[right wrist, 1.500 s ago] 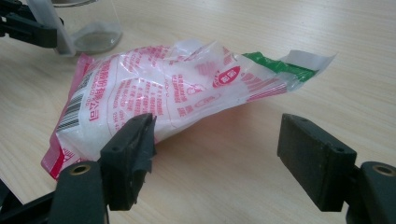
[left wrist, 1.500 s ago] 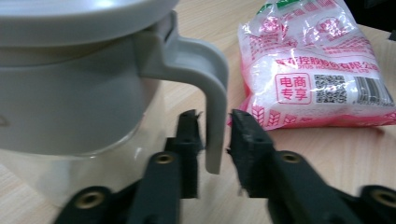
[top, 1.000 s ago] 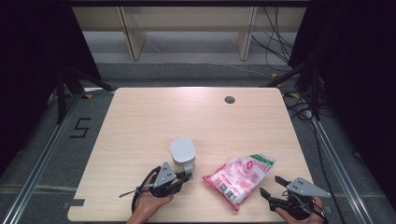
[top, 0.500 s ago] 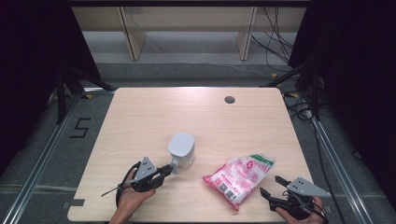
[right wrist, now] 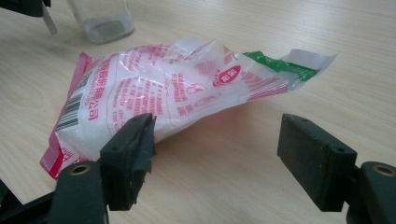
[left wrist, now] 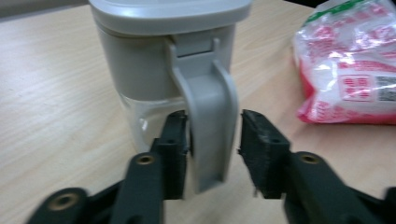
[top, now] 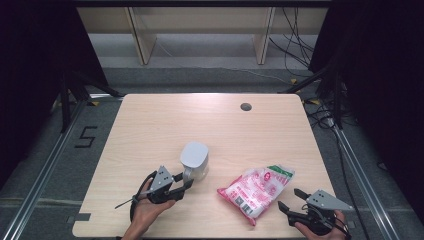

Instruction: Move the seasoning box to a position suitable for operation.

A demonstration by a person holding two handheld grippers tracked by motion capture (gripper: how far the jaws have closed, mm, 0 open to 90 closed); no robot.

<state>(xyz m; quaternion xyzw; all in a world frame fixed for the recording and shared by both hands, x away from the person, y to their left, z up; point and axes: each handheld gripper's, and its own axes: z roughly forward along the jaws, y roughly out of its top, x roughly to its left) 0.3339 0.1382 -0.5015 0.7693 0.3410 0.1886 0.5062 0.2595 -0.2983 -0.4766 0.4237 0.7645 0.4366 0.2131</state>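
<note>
Grey plastic container (top: 194,159) sits near the middle of the tabletop (top: 150,120), a little toward your side, and your left tongs (top: 181,186) are right at its handle (left wrist: 208,116). From the left gripper view, the jaws have just been opening and now stand partly apart, the handle between them; one pad looks close against it, the other clearly off, so nothing is gripped. That is your first risk: pull back at an angle now and the near pad may drag the handle, turning or tipping the container, which is tall for its base. Its lower part looks clear and I cannot tell whether anything is inside, so treat a tip as a spill.

Over on your right, the right tongs (top: 292,199) are spread wide and hold nothing. The red and white bag (top: 257,186) lies flat on the tabletop just beside them, its green-edged end (right wrist: 285,64) away from you. In the right gripper view one jaw is already next to the bag's near edge. Close there and you likely catch only a thin fold of film; the bag could slide out or sag. Its contents look loose, so a pinch low on the body may shift them and swing the bag toward the container, which stands near enough to be knocked.
</note>
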